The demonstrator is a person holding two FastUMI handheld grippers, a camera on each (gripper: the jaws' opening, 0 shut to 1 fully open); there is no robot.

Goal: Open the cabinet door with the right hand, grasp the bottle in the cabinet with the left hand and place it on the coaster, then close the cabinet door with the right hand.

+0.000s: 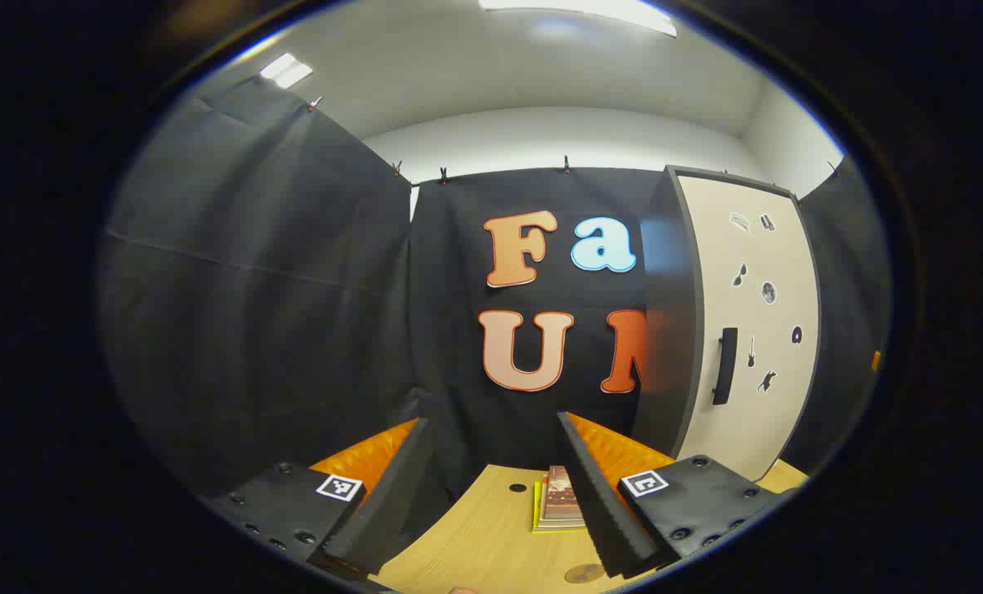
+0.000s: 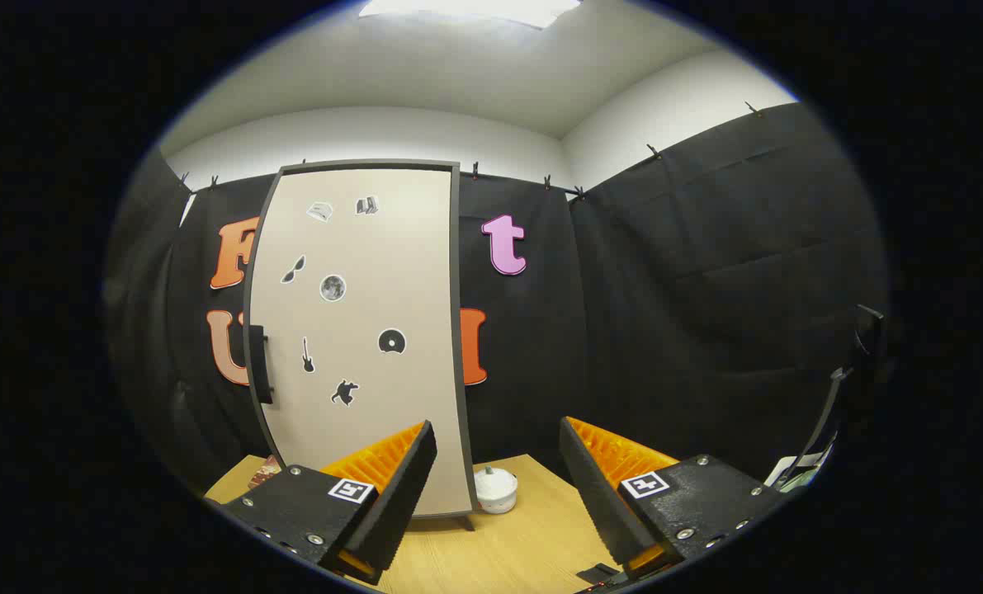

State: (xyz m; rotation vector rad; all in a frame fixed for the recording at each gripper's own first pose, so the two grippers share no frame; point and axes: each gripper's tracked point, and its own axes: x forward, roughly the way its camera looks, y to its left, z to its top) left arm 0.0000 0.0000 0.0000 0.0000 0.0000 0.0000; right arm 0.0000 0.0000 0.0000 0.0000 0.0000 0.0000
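Black cloth walls surround a wooden table (image 1: pixel 491 536). On it stands a tall cabinet (image 2: pixel 359 330), its beige door (image 1: pixel 751 330) closed, with a dark handle (image 1: pixel 725 365) on the door's left edge and small stickers across the front. Left gripper (image 1: pixel 491 487) is released, fingers spread with nothing between, above a stack of books (image 1: pixel 559 499); a round coaster (image 1: pixel 583 572) lies near its right finger. Right gripper (image 2: pixel 495 495) is likewise spread wide and empty, facing the cabinet, a small white jar (image 2: pixel 495 488) just beside the cabinet's base. Bottle not visible behind the closed door.
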